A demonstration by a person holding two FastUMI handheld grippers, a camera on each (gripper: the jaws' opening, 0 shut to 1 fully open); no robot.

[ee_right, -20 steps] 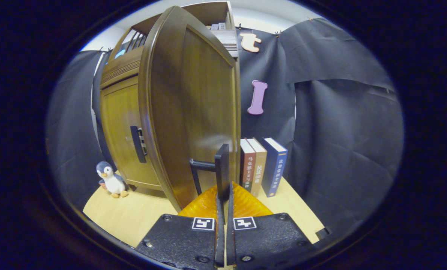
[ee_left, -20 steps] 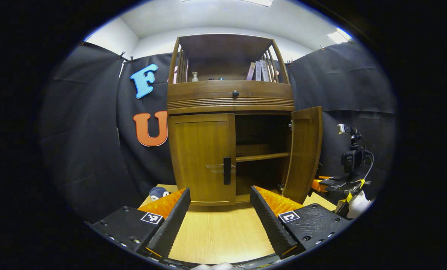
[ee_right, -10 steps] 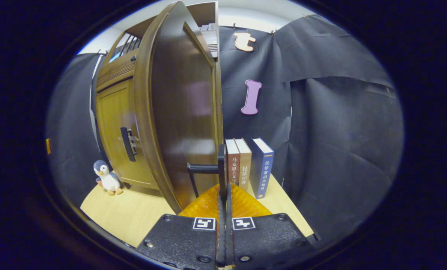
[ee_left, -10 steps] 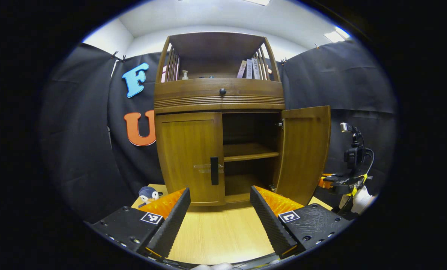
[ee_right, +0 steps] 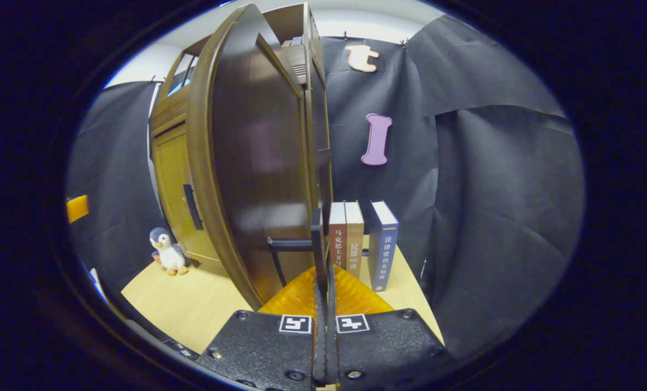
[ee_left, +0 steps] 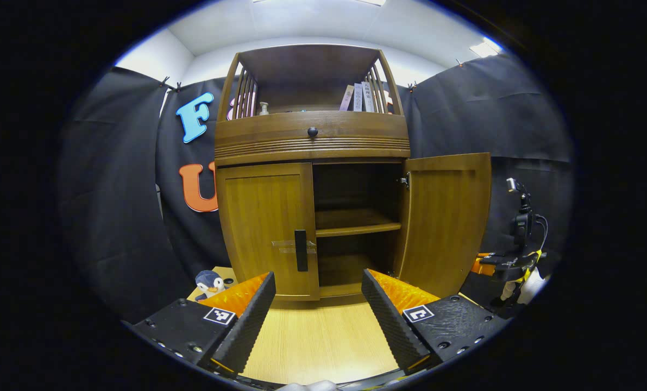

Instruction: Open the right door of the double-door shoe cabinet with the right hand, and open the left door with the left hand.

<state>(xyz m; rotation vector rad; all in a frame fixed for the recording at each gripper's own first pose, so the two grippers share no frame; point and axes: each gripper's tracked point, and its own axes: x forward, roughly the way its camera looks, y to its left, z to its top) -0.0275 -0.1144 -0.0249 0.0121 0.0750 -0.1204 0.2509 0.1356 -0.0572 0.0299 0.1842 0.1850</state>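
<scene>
The left gripper [ee_left: 318, 304] is open, jaws wide apart and holding nothing, above the table [ee_left: 318, 342]. Straight ahead of it stands the cabinet [ee_left: 311, 142]. The left door [ee_left: 266, 228] is flush in its frame, ahead and slightly left of the left finger, with its black handle [ee_left: 300, 250] upright near the door's inner edge. The right door [ee_left: 445, 220] is swung out, ahead and to the right of the right finger, exposing the inner shelf [ee_left: 356, 228]. A toy penguin [ee_left: 210, 282] sits on the table just left of the left finger.

The right gripper [ee_right: 323, 277] is closed on the right door's handle [ee_right: 316, 244], both fingers pressing the upright black bar between them. The right door [ee_right: 247, 163] rises directly ahead and left of this gripper, seen nearly edge-on. Three books [ee_right: 362, 244] stand upright just ahead and right of the fingertips. The left door [ee_right: 174, 184] and the penguin [ee_right: 167, 252] lie farther left.
</scene>
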